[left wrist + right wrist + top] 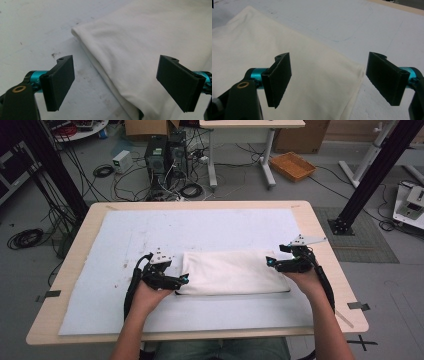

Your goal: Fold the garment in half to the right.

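Note:
A folded white cloth [231, 272] lies flat on the pale mat [200, 235] near the table's front. My left gripper [183, 280] sits at the cloth's left end, jaws wide apart and open. In the left gripper view the cloth's folded edge [105, 72] runs between the pads [61, 82] without touching them. My right gripper [271, 262] sits at the cloth's right end, also open. In the right gripper view the cloth's corner [352, 75] lies below the spread pads [279, 77], apart from both.
The wooden table edge [325, 250] frames the mat. Beyond the table stand computer towers [165, 155], tangled cables, an orange basket [292, 166] and black frame posts [370, 175]. Bare mat stretches behind the cloth.

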A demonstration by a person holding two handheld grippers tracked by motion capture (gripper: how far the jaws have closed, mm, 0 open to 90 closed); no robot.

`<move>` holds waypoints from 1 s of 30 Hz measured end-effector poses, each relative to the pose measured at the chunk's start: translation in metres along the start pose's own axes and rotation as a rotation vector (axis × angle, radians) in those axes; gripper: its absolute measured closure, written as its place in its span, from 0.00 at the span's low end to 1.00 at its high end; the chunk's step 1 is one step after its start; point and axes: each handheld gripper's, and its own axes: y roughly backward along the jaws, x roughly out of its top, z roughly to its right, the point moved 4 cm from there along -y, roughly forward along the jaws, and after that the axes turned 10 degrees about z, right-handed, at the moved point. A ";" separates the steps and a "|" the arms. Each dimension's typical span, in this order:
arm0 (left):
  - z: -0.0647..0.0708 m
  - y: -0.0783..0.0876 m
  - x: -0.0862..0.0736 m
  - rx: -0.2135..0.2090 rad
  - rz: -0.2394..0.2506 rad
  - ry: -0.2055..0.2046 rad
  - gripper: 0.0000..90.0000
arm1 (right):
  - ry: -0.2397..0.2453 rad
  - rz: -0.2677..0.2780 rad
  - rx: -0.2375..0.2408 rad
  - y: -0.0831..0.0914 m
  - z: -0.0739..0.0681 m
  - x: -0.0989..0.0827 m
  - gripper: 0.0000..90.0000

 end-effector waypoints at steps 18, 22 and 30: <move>0.014 0.006 -0.036 0.001 -0.059 0.038 0.30 | 0.019 -0.020 0.025 -0.014 -0.005 0.006 0.23; 0.021 0.006 -0.037 -0.009 -0.065 0.015 0.35 | 0.018 -0.023 0.023 -0.015 -0.005 0.010 0.23; 0.032 0.010 -0.039 -0.029 -0.056 -0.034 0.60 | 0.048 -0.035 0.031 -0.020 -0.013 0.020 0.23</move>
